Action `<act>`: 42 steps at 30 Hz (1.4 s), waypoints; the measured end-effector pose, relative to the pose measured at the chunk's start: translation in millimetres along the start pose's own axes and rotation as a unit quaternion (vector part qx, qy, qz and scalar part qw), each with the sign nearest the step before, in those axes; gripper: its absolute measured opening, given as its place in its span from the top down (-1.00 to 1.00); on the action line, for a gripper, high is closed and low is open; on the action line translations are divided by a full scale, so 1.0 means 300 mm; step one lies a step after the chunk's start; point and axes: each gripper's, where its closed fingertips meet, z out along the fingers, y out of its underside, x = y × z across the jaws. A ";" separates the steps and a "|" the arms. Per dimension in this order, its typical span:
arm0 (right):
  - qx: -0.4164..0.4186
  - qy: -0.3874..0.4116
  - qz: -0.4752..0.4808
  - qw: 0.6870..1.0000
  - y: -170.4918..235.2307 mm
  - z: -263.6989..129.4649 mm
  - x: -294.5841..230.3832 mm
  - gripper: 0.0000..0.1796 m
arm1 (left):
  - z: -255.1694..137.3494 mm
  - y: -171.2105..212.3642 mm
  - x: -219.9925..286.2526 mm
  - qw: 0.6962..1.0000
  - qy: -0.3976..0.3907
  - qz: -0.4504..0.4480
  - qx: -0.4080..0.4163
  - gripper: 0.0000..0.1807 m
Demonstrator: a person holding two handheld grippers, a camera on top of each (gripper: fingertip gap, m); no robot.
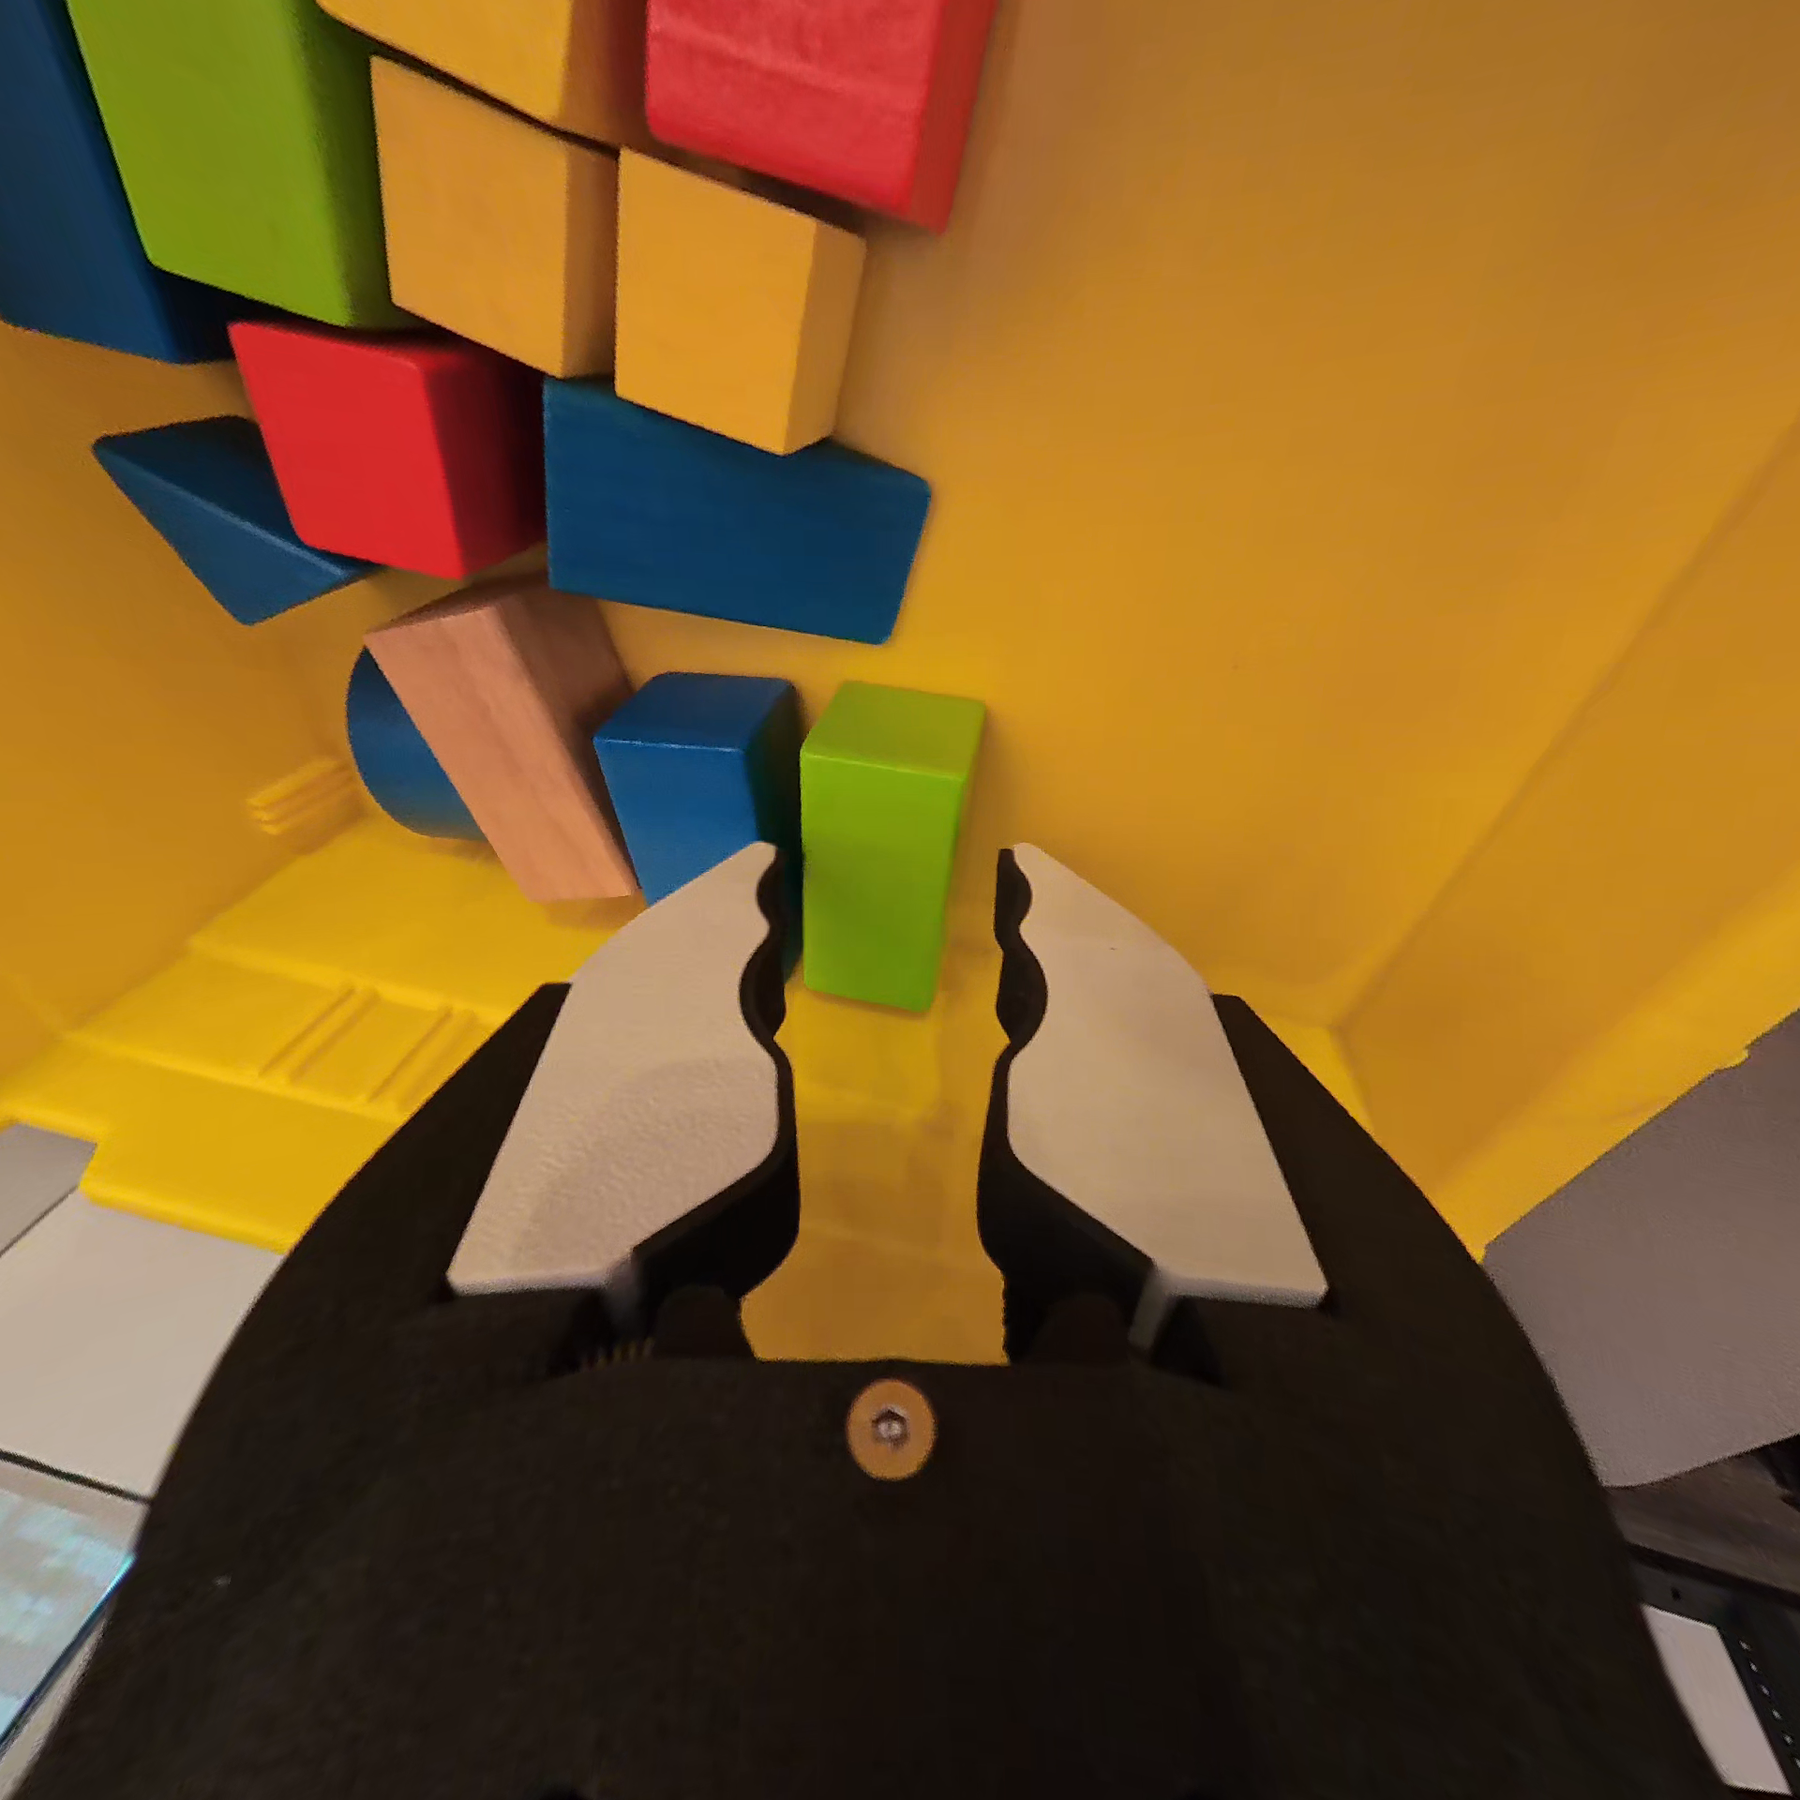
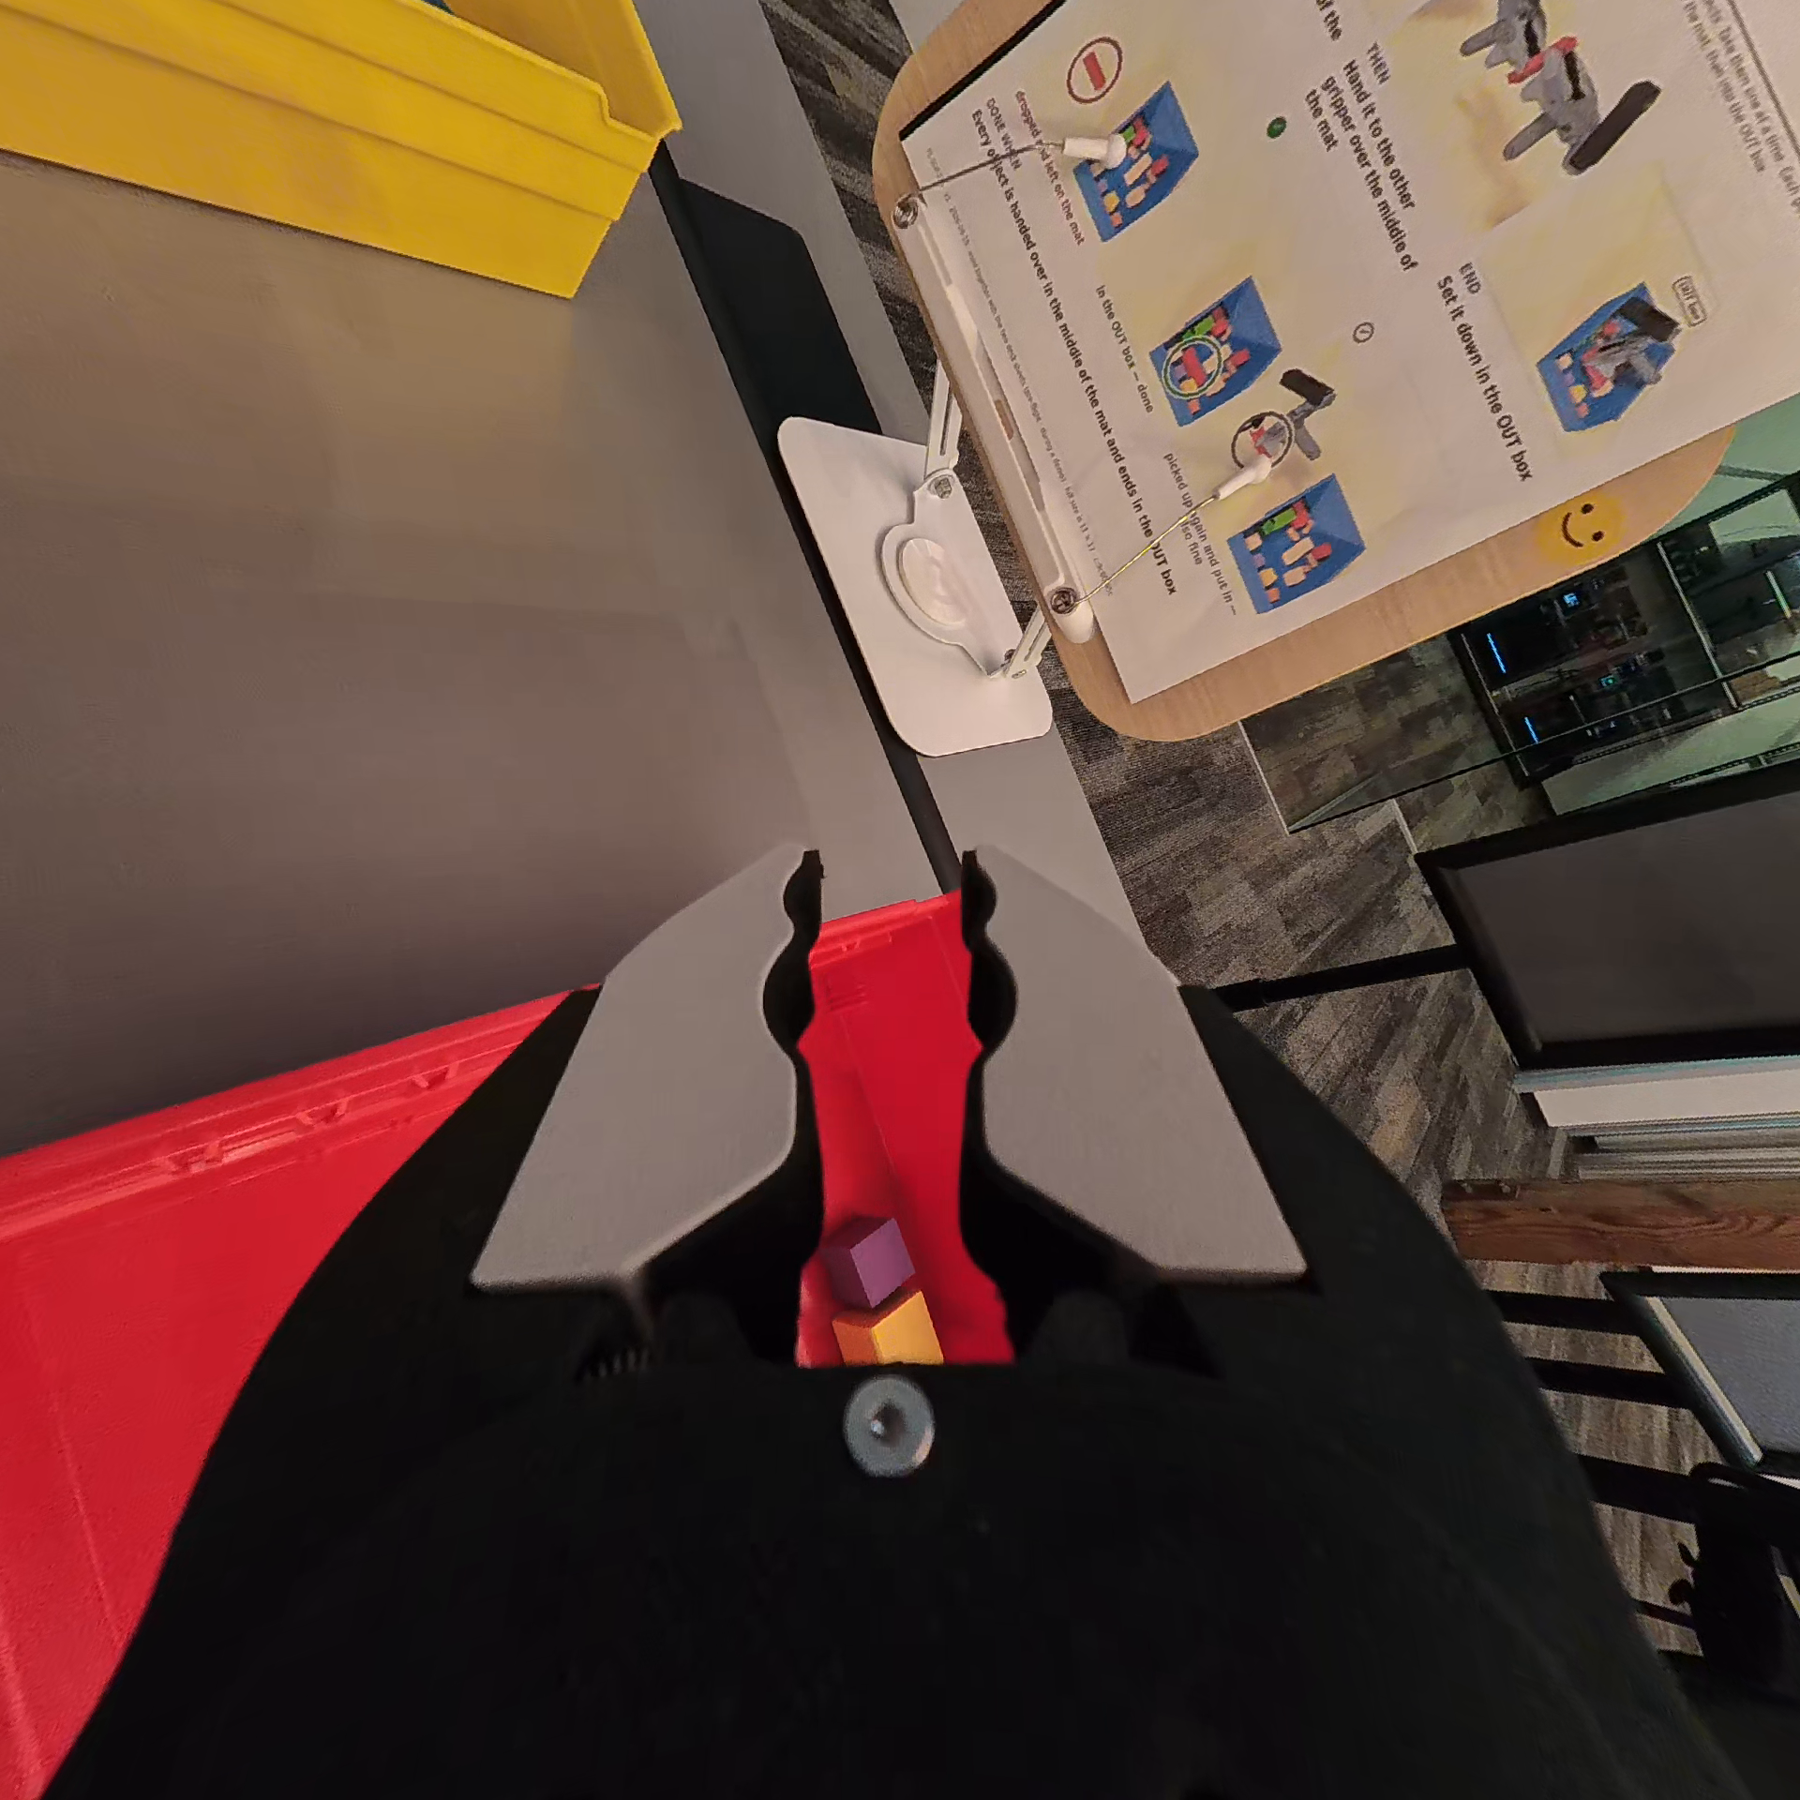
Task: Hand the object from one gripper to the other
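In the left wrist view my left gripper (image 1: 886, 867) is open inside a yellow bin (image 1: 1315, 487). A small green block (image 1: 881, 843) stands just past the fingertips, in line with the gap, not gripped. A blue block (image 1: 692, 769) and a plain wooden block (image 1: 516, 740) lie to its left. In the right wrist view my right gripper (image 2: 891, 867) is open and empty over a red bin (image 2: 195, 1218). A purple cube (image 2: 869, 1261) and an orange-yellow block (image 2: 891, 1336) lie in the red bin, seen between the fingers.
Several more red, yellow, blue and green blocks (image 1: 721, 292) fill the far part of the yellow bin. The yellow bin also shows in the right wrist view (image 2: 370, 127) across a grey mat (image 2: 390, 633). A board with an instruction sheet (image 2: 1315, 321) on a white stand (image 2: 916, 584) is beyond the mat.
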 end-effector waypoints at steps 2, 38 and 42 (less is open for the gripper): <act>0.001 -0.001 0.001 1.000 0.000 0.001 0.000 0.68 | -0.002 0.000 0.010 1.000 0.000 0.008 0.000 0.56; 0.090 -0.013 0.030 0.995 -0.136 0.023 -0.007 0.68 | -0.400 -0.187 -0.064 0.953 -0.077 -0.103 0.274 0.63; 0.210 -0.015 0.039 0.977 -0.346 0.021 -0.045 0.51 | -0.727 -0.463 -0.010 0.849 0.001 -0.145 0.508 0.63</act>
